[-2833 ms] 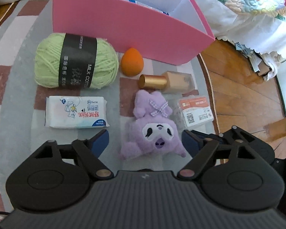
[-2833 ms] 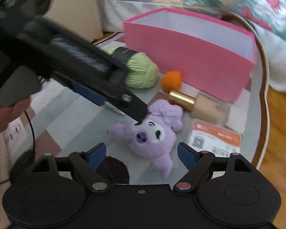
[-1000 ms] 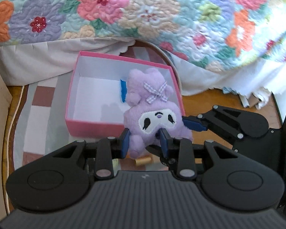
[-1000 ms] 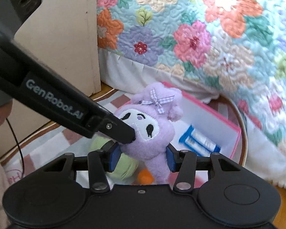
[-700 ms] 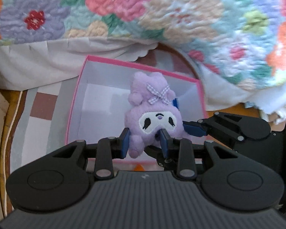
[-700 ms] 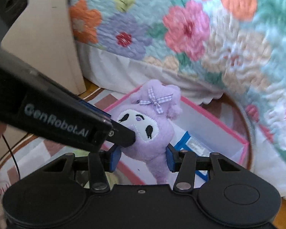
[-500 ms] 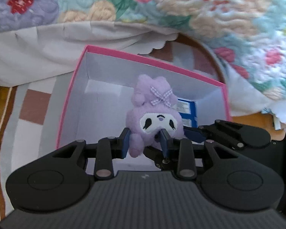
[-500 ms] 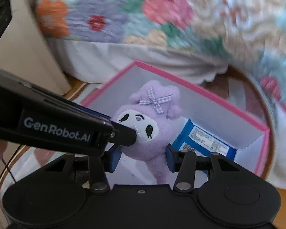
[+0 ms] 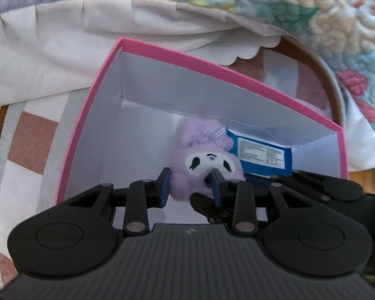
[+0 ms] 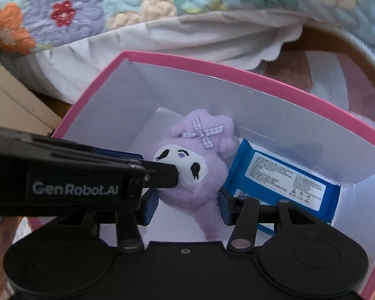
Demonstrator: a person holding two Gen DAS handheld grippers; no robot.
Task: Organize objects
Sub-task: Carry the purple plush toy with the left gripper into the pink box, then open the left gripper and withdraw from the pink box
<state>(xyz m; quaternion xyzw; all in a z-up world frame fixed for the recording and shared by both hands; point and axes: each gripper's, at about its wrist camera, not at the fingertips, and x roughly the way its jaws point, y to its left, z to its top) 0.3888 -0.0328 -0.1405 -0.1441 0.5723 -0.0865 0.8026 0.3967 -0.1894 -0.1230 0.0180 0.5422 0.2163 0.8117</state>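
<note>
— So where was the purple plush toy [image 9: 202,165] at that moment?

— Down inside the pink box [image 9: 87,115], between the white inner walls, face up, with its checked bow [image 10: 202,131] toward the far wall. A blue packet [image 10: 282,177] lay just beside it, touching its ear side and leaning against the box's right end.

— And who had hold of it?

— Both tools. The left gripper [image 9: 190,187] was closed narrowly on the toy's lower body, a blue pad pressed in at each side. The right gripper [image 10: 187,206] was likewise clamped on it, its pads squeezing the plush below the face, one leg hanging down between them.

— Did they get in each other's way?

— They crossed. In the right wrist view the left tool's black finger came in from the left and its tip lay against the toy's white face.

— What was around the box?

— A checked rug [image 9: 32,137] under it, and a floral quilt [image 10: 87,7] with a white skirt hanging behind.
</note>
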